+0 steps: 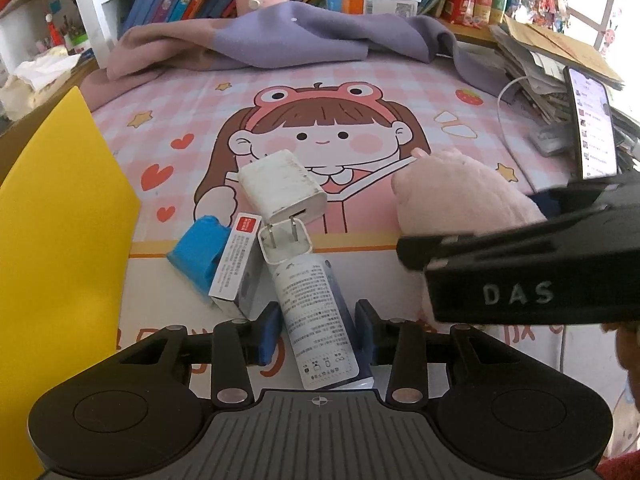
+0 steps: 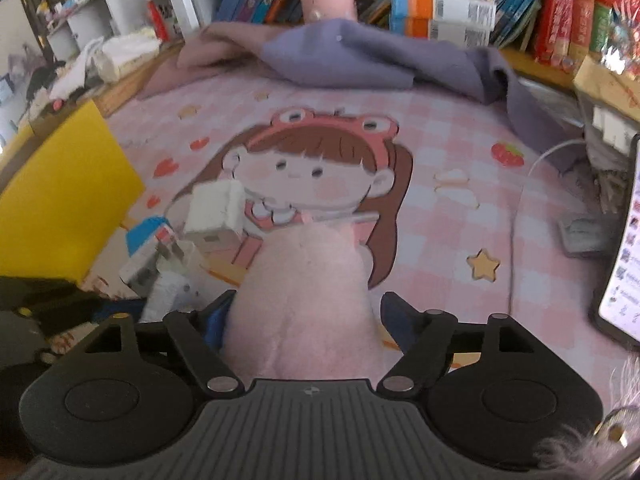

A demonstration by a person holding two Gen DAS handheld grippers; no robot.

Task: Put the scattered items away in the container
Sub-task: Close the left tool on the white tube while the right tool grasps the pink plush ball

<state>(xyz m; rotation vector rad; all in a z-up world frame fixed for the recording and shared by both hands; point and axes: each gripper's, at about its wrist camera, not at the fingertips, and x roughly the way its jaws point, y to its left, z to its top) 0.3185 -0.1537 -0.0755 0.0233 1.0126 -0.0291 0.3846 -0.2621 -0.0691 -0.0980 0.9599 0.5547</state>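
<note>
The left gripper stood with its jaws drawn narrow around a white tube with printed text, its blue pads close against the tube's sides; full contact on both sides could not be confirmed. The right gripper straddled a pink plush toy, its left pad against the fur and its right pad just clear of it, so the jaws stood fairly wide and not clamped.

Just beyond the tube lay a small white plug, touching a larger white charger block. Beside them sat a white and red box and a blue item. All rested on a pink cartoon mat. A yellow container stood at the left edge, near the blue item. A phone leaned at the right.
</note>
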